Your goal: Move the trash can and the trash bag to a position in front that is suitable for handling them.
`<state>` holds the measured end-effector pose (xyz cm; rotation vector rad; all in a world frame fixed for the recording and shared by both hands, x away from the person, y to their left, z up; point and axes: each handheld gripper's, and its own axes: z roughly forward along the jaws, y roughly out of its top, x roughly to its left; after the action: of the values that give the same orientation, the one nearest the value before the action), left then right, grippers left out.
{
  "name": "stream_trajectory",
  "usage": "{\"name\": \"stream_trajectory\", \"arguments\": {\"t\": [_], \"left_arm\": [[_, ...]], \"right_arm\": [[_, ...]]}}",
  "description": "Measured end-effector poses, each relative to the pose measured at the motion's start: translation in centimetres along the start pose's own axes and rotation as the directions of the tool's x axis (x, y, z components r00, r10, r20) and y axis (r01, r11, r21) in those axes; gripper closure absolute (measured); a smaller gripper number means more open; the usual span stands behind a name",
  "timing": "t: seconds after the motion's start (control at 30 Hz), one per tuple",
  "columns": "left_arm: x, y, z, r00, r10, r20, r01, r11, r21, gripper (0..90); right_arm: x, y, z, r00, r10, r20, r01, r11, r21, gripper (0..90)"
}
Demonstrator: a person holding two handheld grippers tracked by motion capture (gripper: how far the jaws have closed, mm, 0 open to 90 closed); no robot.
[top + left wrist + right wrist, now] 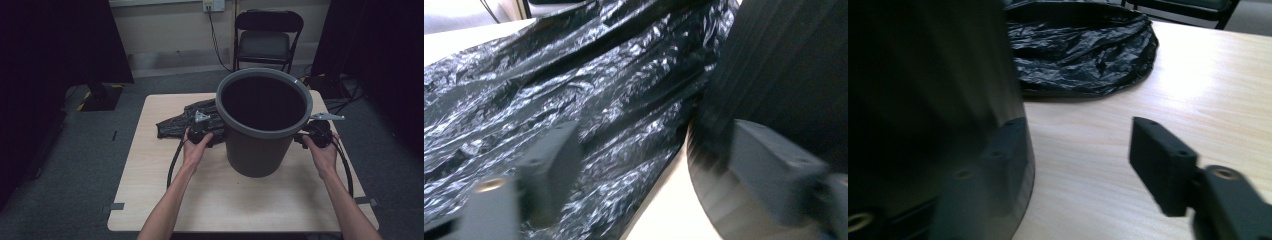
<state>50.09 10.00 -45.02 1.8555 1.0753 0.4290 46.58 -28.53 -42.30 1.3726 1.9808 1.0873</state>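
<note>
Two grippers flank a grey bin (260, 125) standing upright on the table (210, 200). Left gripper (201, 131) sits just beside the bin's left wall, over a crumpled black plastic bag (574, 85) lying against the bin; its jaws stand apart, pressing on nothing. Right gripper (316, 133) is at the bin's right wall, jaws apart, empty table between them.

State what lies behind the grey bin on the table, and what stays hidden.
Behind the grey bin a crumpled black plastic bag lies on the table. The bin covers part of the bag, and its dark inside cannot be made out.
</note>
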Motion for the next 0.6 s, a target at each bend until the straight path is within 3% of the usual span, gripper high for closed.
{"name": "stream_trajectory", "arguments": {"t": [0.03,0.1,0.13,0.17,0.37,0.53,0.6], "left_arm": [[0.1,-0.2,-0.2,0.9994,-0.028,0.022,0.028,0.9996,0.005,28.1],[0.0,-0.2,-0.5,0.9991,-0.03,0.031,0.03,0.9995,0.007,41.0],[-0.2,-0.3,-0.8,0.9998,-0.004,0.022,0.004,1.0,0.007,41.0],[-0.4,-0.4,-1.4,0.9988,0.048,-0.007,-0.048,0.9986,0.022,44.3],[0.6,-2.0,-3.2,0.9984,0.04,0.039,-0.041,0.9991,0.012,45.4],[0.9,-3.1,-4.7,0.9988,0.031,0.038,-0.031,0.9995,0.007,45.3],[0.9,-3.6,-5.5,0.9984,0.048,0.029,-0.048,0.9987,0.017,45.2]], "right_arm": [[0.4,0.0,-0.1,0.9999,0.0,-0.013,0.0,1.0,0.003,51.7],[0.9,-0.1,-0.2,0.9995,-0.007,-0.032,0.007,1.0,0.001,52.2],[0.9,-0.1,-0.2,0.9995,-0.007,-0.032,0.007,1.0,0.001,52.2],[1.1,-0.2,-0.2,0.9979,-0.016,-0.063,0.016,1.0,-0.003,52.5],[2.7,-0.5,-0.5,0.9935,-0.045,-0.105,0.045,0.999,-0.001,53.2],[3.9,-0.6,-0.7,0.9894,-0.075,-0.125,0.076,0.997,0.005,52.9],[4.6,-0.6,-0.7,0.9881,-0.083,-0.129,0.084,0.996,0.005,53.0]]}}
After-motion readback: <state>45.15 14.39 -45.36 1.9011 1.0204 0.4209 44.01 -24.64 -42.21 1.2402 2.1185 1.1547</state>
